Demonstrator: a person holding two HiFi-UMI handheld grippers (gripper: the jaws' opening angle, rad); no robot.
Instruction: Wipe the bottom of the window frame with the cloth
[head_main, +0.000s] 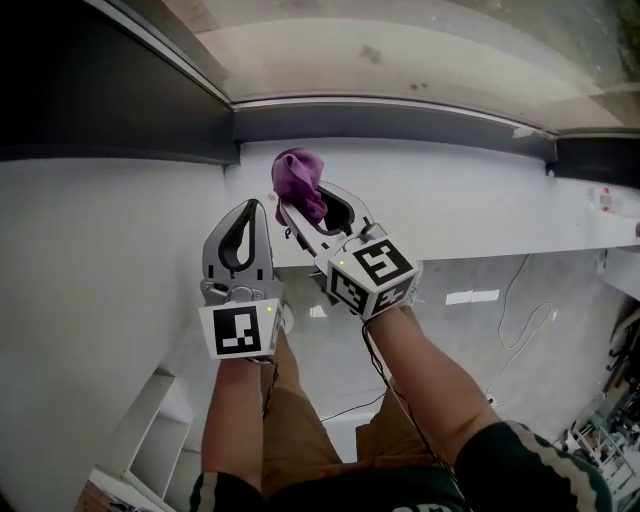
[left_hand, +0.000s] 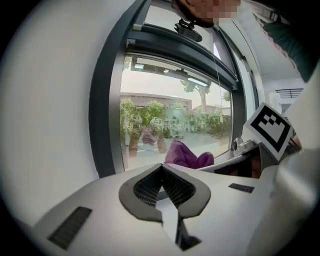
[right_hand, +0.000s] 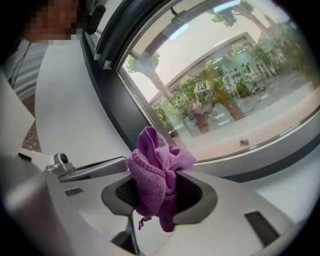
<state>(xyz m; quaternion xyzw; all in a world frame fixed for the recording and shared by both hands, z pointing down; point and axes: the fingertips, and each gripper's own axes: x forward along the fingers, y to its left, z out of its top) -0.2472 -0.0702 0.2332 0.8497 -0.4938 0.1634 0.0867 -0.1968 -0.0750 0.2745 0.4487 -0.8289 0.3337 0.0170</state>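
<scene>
A bunched purple cloth (head_main: 298, 182) is clamped between the jaws of my right gripper (head_main: 300, 200), which hovers over the white sill just short of the dark bottom bar of the window frame (head_main: 390, 118). In the right gripper view the cloth (right_hand: 159, 175) fills the gap between the pads and hangs down. My left gripper (head_main: 250, 212) sits beside it to the left, shut with nothing in it, its tips (left_hand: 161, 168) meeting. The cloth (left_hand: 187, 156) shows past them in the left gripper view.
The white sill (head_main: 120, 220) runs left and right below the glass. A dark upright frame post (left_hand: 104, 100) stands at the left of the pane. Below the sill lie a white shelf unit (head_main: 155, 440) and a cable (head_main: 525, 320) on the floor.
</scene>
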